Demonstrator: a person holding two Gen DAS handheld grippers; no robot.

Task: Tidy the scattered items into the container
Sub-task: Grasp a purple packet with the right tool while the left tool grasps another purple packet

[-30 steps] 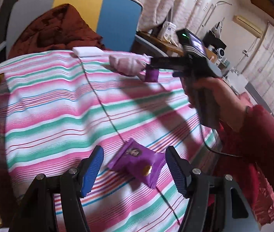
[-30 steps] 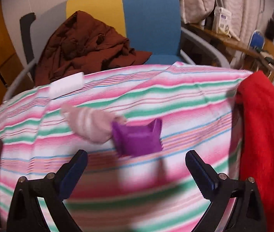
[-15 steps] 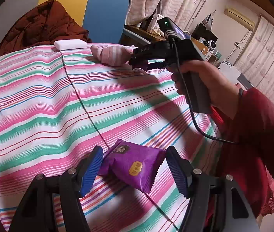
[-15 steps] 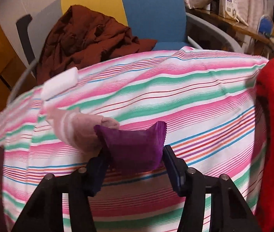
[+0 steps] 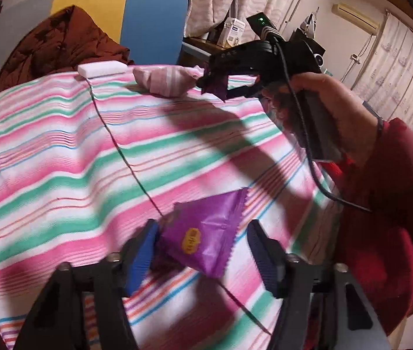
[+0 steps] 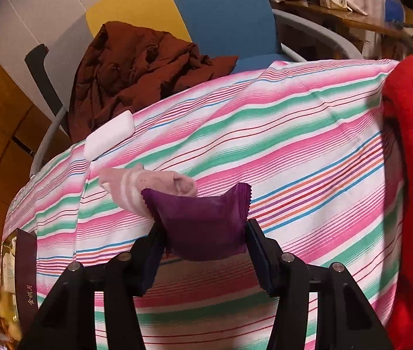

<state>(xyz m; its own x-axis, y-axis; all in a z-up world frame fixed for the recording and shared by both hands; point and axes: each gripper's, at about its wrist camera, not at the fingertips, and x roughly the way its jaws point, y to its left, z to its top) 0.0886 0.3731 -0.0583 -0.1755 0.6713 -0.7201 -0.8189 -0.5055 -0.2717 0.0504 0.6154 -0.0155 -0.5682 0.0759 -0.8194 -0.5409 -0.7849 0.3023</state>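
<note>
Two purple snack packets: right gripper point(image 6: 203, 250) clamped on one point(image 6: 203, 227) beside pink sock point(image 6: 145, 186) near table's far edge; left gripper point(image 5: 203, 248) closing around other point(image 5: 206, 233), right pad apart; yellow label unreadable.

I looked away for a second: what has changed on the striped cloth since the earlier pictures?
The right tool closed on the far purple packet beside the pink sock. The left tool came down around the near purple packet and is closing; its left finger touches, the right not yet. The sock and white block stayed put.
</note>
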